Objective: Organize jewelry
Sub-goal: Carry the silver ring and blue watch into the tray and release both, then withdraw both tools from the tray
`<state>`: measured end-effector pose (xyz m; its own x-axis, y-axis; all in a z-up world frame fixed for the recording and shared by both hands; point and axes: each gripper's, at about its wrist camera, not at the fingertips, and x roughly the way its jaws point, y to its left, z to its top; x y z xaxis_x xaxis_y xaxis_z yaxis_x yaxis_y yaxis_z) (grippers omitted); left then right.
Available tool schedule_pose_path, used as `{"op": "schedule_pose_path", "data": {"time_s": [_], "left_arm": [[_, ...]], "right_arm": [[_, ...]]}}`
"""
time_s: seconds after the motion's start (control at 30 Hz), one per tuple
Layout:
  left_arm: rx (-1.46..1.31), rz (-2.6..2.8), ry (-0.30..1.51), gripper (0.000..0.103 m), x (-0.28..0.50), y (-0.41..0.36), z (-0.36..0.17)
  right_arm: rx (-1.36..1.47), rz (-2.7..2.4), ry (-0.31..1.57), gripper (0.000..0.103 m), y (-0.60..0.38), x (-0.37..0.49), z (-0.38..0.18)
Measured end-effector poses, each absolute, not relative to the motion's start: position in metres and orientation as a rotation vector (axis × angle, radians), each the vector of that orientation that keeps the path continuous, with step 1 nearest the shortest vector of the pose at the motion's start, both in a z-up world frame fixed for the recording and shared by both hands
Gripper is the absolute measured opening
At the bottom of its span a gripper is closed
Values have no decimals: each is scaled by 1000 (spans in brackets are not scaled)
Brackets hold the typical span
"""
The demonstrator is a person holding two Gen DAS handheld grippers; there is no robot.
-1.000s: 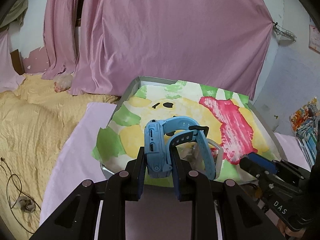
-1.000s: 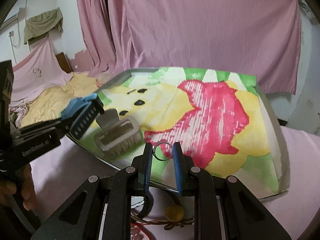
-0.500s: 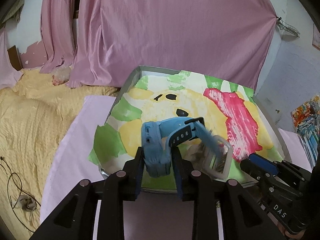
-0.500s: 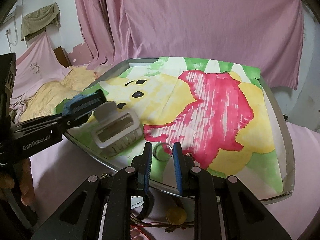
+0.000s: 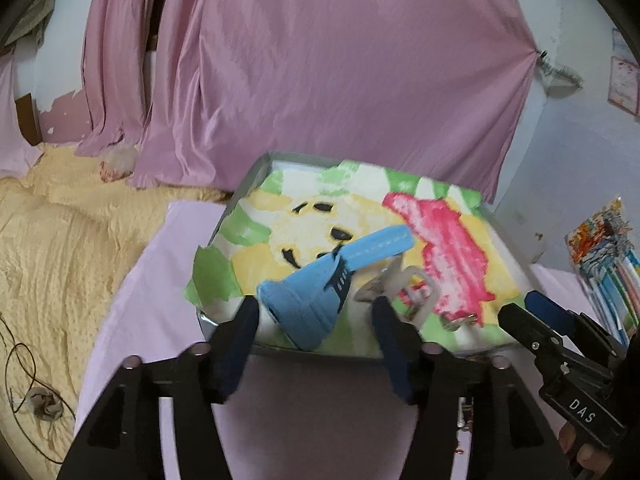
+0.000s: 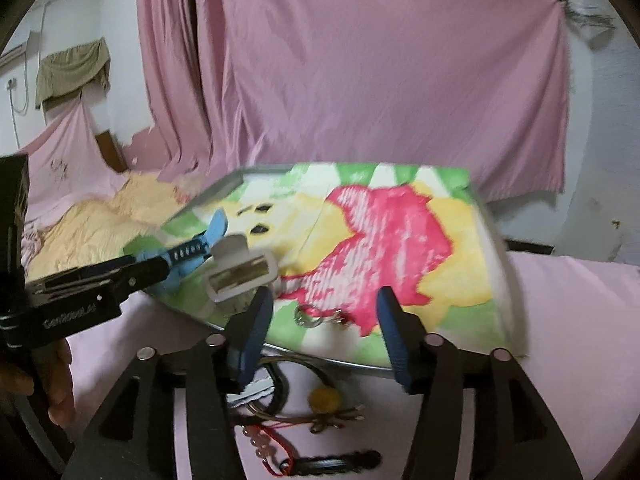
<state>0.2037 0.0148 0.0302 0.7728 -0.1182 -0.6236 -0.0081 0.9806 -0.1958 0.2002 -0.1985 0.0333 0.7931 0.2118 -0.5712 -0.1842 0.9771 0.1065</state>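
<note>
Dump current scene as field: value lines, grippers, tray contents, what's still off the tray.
left gripper: open, blue watch lying on the tray between its fingers
right gripper: open, nothing held
tray: lined with painted paper
on tray: blue watch, white hair clip, metal ring
off tray: gold coin-like piece, red beaded string, on pink cloth
image quality: motion-blurred
</note>
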Motion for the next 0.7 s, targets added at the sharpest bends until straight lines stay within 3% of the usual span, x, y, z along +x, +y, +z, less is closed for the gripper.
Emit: {"op": "schedule_pose_path", "data": {"time_s": [0.1, 0.23, 0.4, 0.47, 0.7], "left_arm": [[-187, -70, 651, 60, 194, 12, 37], [-193, -83, 592, 78, 178, 7, 46], [-190, -111, 528, 88, 156, 3, 54], [-186, -119, 502, 96, 147, 1, 56], [-184, -128, 399, 102, 115, -1, 60]], "right_arm": [[49, 181, 561, 64, -207, 185, 42], [58, 155, 495, 76, -216, 166, 52], [68, 132, 412, 99, -227, 141, 60], [73, 125, 391, 101, -231, 132, 62], [101, 91, 322, 101, -245, 97, 64]]}}
